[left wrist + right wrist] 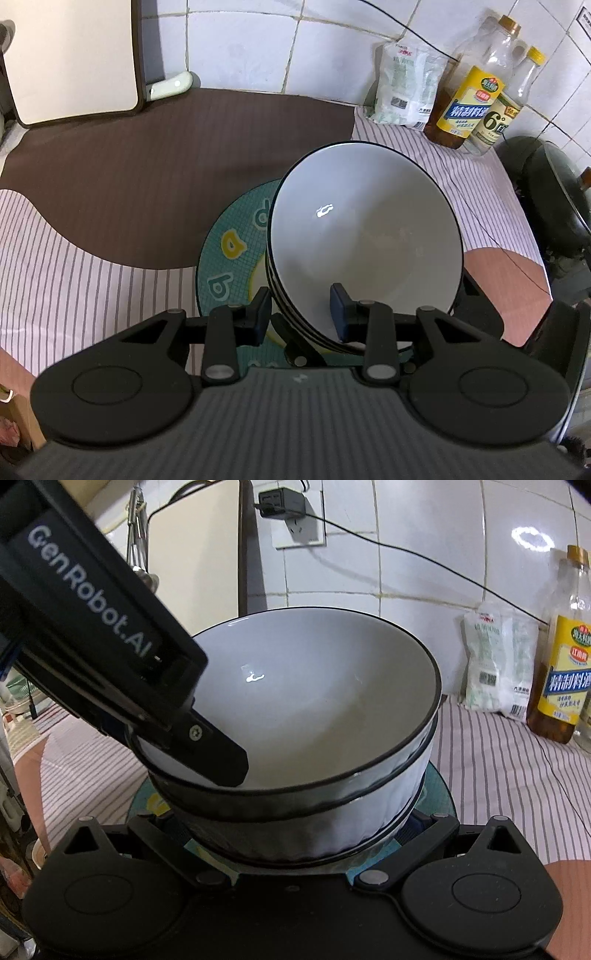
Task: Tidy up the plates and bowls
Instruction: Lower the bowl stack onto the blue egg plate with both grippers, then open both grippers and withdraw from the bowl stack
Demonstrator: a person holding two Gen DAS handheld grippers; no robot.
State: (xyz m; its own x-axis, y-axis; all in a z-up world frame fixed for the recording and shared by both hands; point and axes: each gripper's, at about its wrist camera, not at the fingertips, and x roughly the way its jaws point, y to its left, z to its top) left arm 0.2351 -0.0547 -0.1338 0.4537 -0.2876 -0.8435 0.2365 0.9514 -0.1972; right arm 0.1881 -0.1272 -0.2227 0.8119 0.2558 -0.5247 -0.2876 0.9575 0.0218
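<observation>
Bowls point(364, 236), white glazed ceramic with a thin dark rim line, are nested in a stack. The outer walls show faint vertical ribs, and the smooth inside carries a bright reflection. The left gripper point(303, 314) clamps the near rim of the stack, one blue pad inside the top bowl and one outside. The stack is above a round teal plate point(225, 251) with a fine grid pattern and yellow shapes. The right gripper point(295, 834) has its fingers on both sides of the stack's lower wall; I cannot tell if they press. Underneath is a striped cloth point(74, 258).
</observation>
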